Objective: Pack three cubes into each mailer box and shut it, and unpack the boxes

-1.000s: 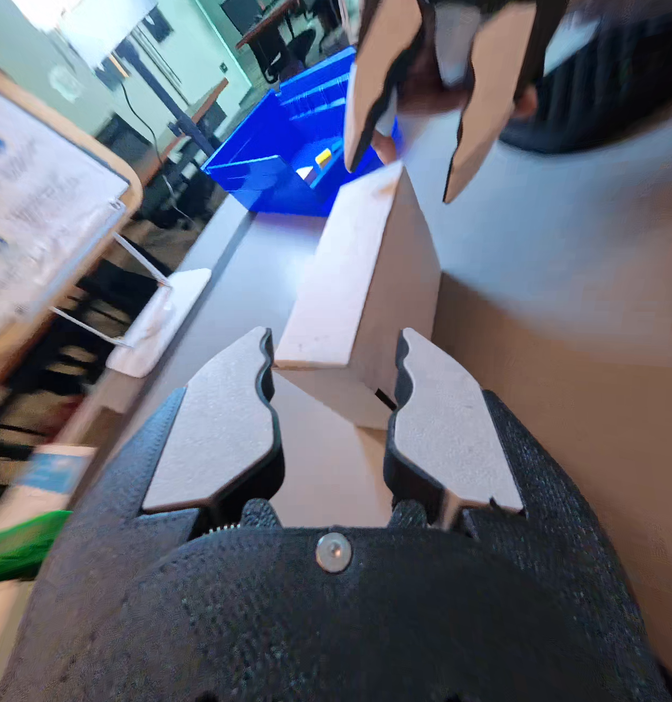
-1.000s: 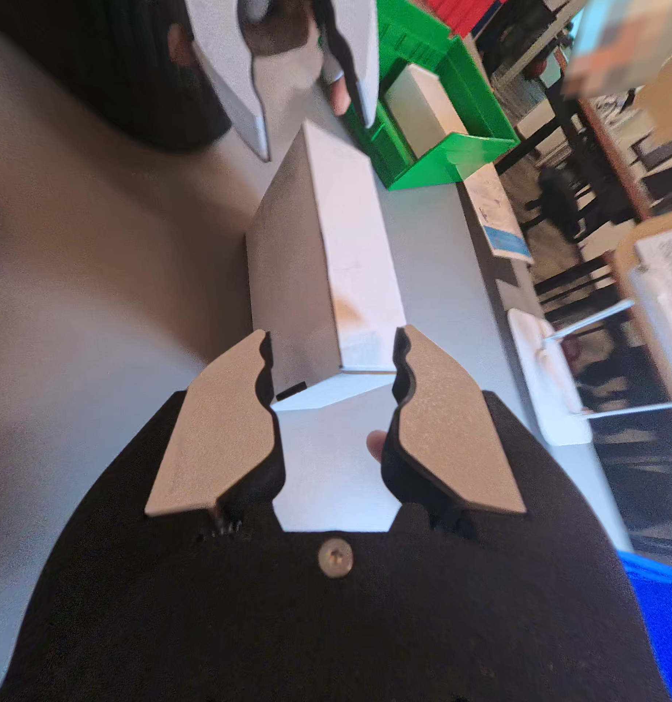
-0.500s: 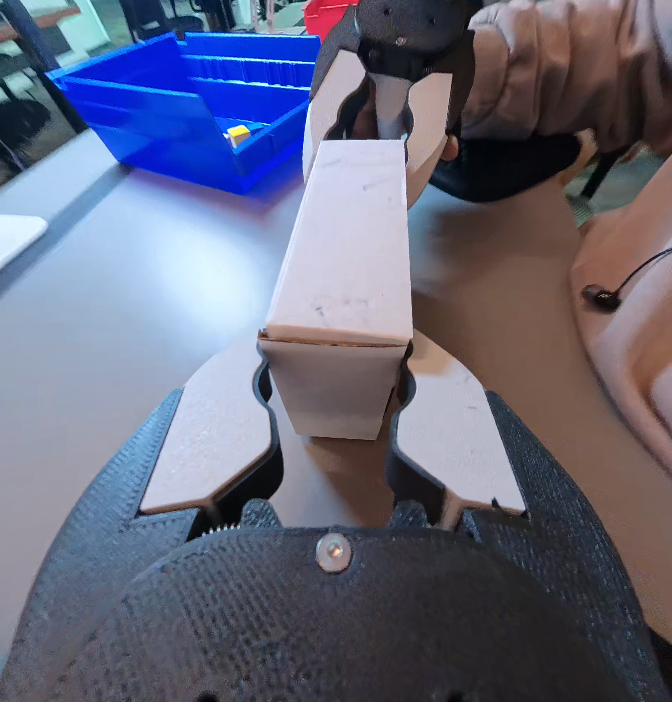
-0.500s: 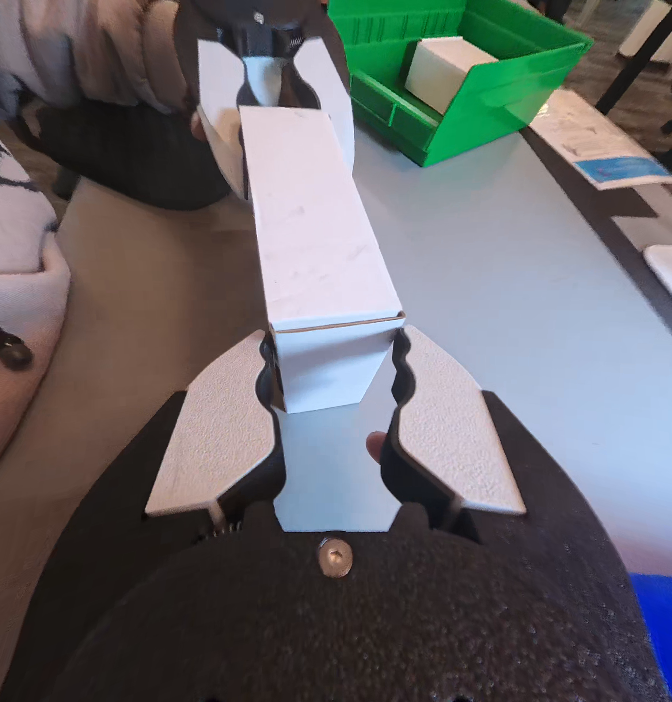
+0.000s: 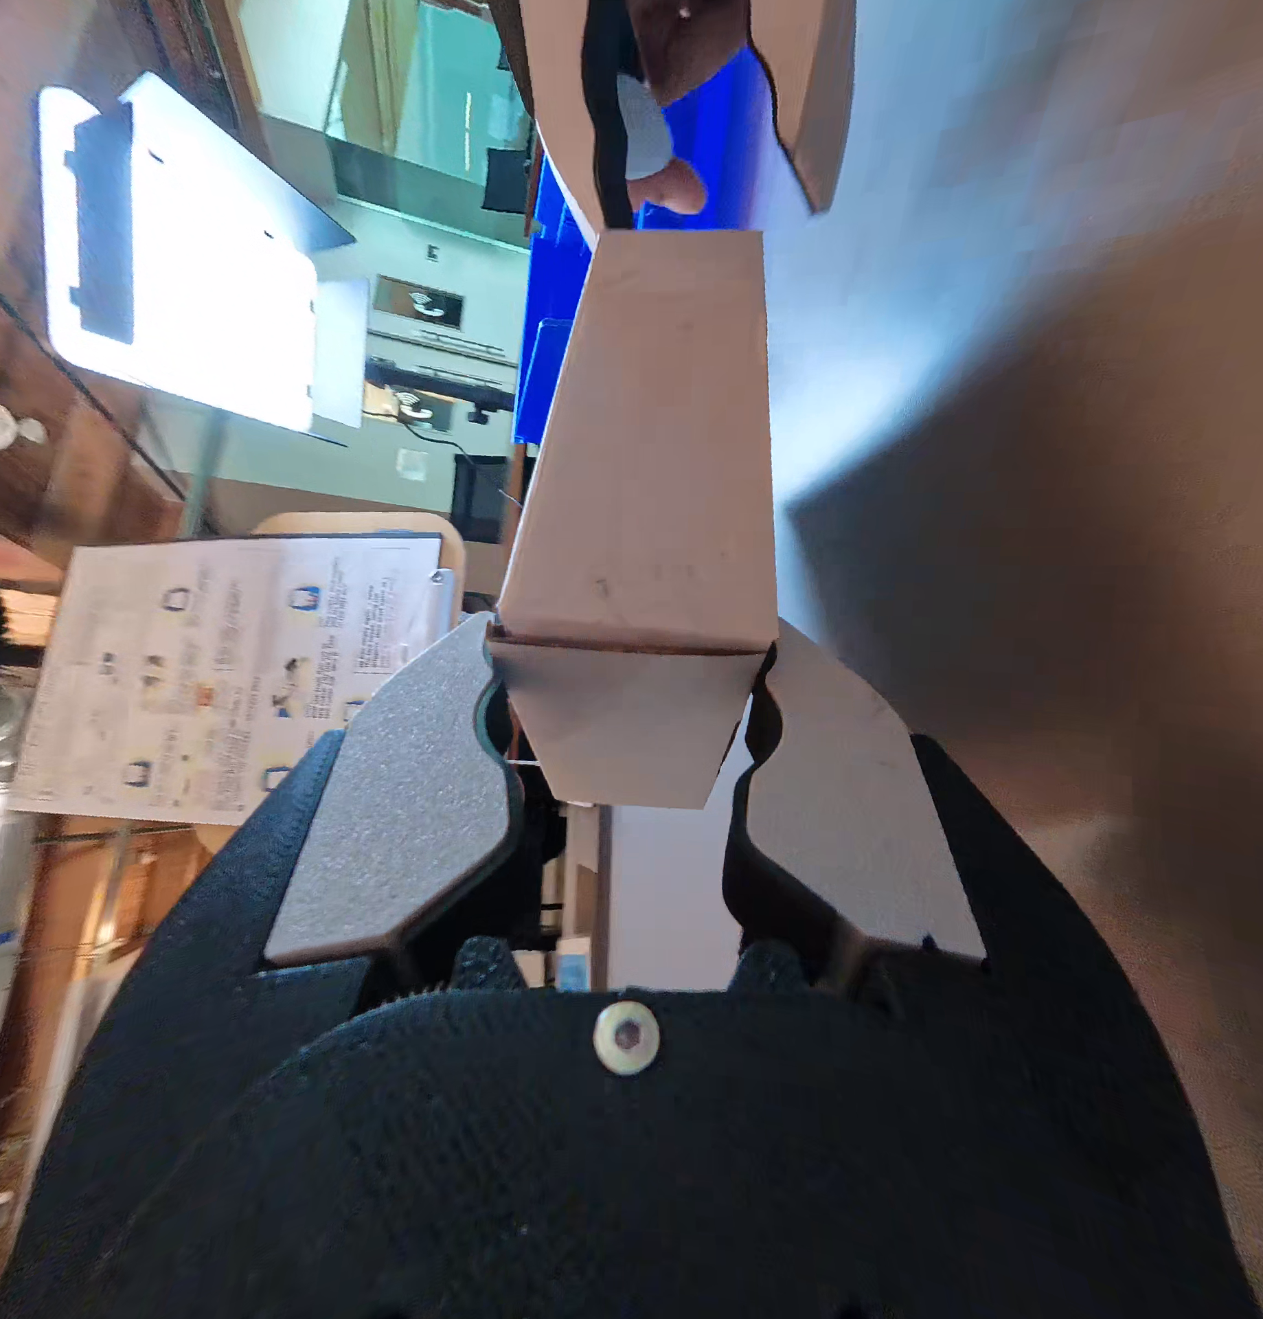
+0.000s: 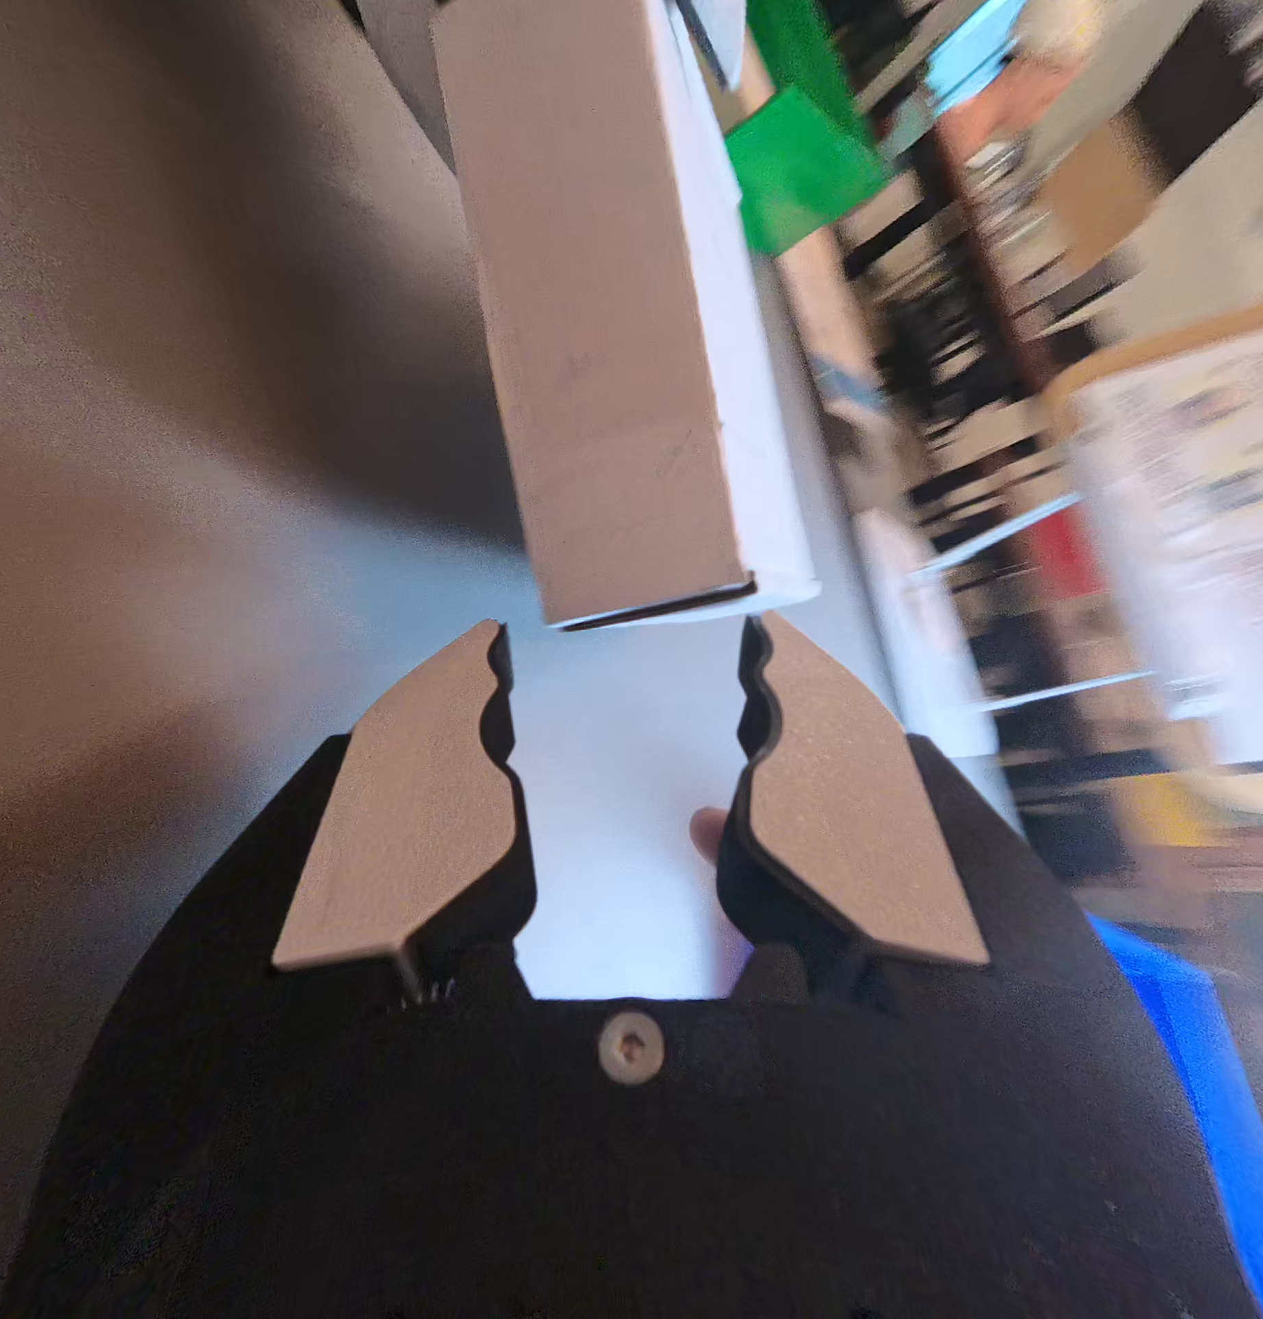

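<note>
Mailer box (image 5: 650,442), long and white, stretches away from the left tongs (image 5: 630,635), whose tips press on both sides of its near end, so these tongs hold it. Its near flap (image 5: 625,721) hangs loose toward the camera, with a brown cardboard edge showing along the fold. At the far end of the box the right tongs (image 5: 707,207) appear, with a fingertip (image 5: 667,191) between them; their two fingers stand apart beside that end, not pinching it.

The right wrist view gives the opposite end. Here the box (image 6: 600,342) ends just beyond the right tongs (image 6: 625,627), which stand wide with the box end clear of both tips. A dark seam runs along that end where the flap meets the body, and faint scuff marks show on the shaded face. One long face is bright white, the neighbouring one in shadow.

Only the left view shows the blue bin (image 5: 550,335) behind the box on its left side, and a printed sheet on a clipboard (image 5: 214,685) at near left. Only the right view shows the green bin (image 6: 799,164) far right of the box, and a blue rim (image 6: 1206,1070) at near right. The pale desk (image 6: 614,821) lies under the right tongs. Much of the right view's background is smeared with motion blur.
</note>
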The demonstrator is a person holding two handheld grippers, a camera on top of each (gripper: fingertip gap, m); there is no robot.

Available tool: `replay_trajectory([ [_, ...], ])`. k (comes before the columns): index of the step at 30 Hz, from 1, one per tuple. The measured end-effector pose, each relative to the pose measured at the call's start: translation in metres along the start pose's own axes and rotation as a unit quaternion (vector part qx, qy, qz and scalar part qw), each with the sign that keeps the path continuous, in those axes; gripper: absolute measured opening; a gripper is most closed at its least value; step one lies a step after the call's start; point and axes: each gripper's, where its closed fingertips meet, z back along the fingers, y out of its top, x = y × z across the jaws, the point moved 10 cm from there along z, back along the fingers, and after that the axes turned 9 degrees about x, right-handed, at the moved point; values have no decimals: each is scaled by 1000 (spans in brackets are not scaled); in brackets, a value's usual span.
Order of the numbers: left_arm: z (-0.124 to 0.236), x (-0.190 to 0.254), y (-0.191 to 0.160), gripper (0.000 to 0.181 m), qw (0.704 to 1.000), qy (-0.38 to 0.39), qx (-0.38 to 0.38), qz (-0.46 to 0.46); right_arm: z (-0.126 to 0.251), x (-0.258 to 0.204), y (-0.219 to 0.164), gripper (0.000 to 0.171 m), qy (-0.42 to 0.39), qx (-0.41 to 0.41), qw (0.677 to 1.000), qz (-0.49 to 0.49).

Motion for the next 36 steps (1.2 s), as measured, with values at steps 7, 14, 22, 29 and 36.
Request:
replay_trajectory([
  [7,8,-5,7,64,995,74,14,-72,7,28,-23,87,177,123,841,-496],
  [14,15,-6,27,64,979,116,40,-162,-1,41,-32,87,176,224,581,-763],
  [22,18,-2,32,64,973,115,55,-190,-5,35,-17,65,181,212,581,-765],
  [29,22,-21,20,68,992,119,40,30,33,84,-2,64,84,237,678,-691],
  [36,36,-44,-7,54,942,147,85,289,127,188,-30,63,-163,206,739,-620],
])
